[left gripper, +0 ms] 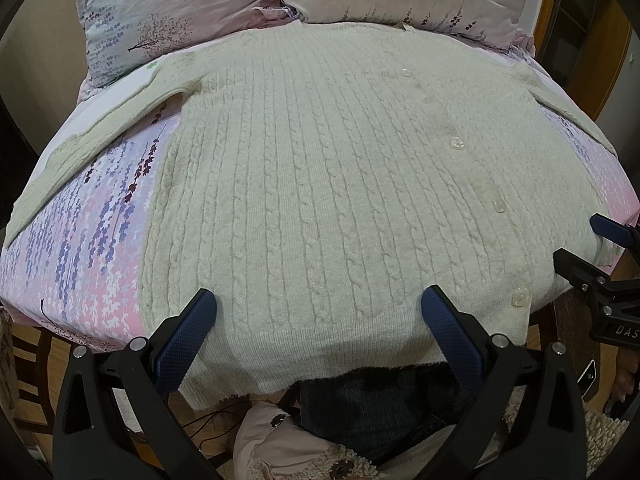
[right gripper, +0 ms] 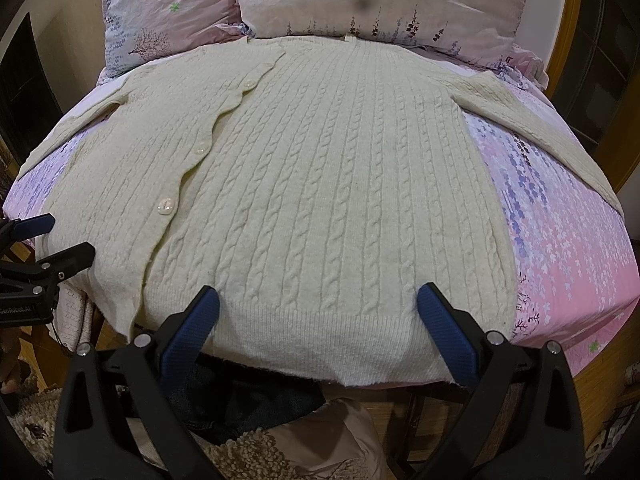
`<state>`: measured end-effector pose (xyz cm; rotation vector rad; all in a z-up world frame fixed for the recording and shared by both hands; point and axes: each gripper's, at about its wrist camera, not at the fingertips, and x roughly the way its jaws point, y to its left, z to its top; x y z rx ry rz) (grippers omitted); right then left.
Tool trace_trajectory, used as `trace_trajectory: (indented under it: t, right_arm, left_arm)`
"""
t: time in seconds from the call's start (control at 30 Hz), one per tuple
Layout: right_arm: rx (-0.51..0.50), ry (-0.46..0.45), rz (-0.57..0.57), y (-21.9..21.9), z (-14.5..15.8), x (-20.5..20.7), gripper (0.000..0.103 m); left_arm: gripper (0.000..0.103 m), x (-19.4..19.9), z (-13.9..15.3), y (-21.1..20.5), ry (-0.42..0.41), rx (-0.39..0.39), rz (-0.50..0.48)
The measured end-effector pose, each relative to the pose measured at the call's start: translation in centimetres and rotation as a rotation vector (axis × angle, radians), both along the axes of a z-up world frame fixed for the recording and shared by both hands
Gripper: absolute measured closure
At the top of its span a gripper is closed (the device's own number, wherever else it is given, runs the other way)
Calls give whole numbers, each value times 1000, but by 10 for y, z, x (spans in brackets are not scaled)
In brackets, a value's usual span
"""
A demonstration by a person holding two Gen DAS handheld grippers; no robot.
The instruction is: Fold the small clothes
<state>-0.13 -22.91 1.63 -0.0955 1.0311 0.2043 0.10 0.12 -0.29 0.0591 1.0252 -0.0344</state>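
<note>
A cream cable-knit cardigan (left gripper: pixel 320 168) (right gripper: pixel 320 184) lies flat and buttoned on the bed, both sleeves spread outward, its hem hanging slightly over the near edge. My left gripper (left gripper: pixel 319 300) is open, its blue fingers standing over the left half of the hem. My right gripper (right gripper: pixel 318 298) is open too, above the right half of the hem. Each gripper shows at the edge of the other's view: the right gripper (left gripper: pixel 588 240) by the cardigan's button side, the left gripper (right gripper: pixel 60 236) at its left corner. Neither holds cloth.
The bed sheet (left gripper: pixel 92 240) (right gripper: pixel 568 240) is pink and lilac with flower print. Two matching pillows (left gripper: pixel 168 12) (right gripper: pixel 384 0) lie behind the collar. A wooden headboard (right gripper: pixel 572 20) rises at the right. Below the bed edge sit a person's dark trousers (left gripper: pixel 380 408) and fleecy jacket.
</note>
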Motion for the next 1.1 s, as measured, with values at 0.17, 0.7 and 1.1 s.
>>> trace_trajectory:
  t: [0.17, 0.7, 1.1]
  right_arm:
    - [0, 0, 0, 0, 0, 0, 4]
    - [167, 22, -29, -24, 13, 19, 15]
    - [441, -137, -720, -237, 30, 100, 39]
  left_arm:
    - [1, 0, 0, 0, 1, 1, 0]
    - [1, 11, 8, 11, 26, -77, -12]
    - [1, 71, 44, 39, -110, -166, 28]
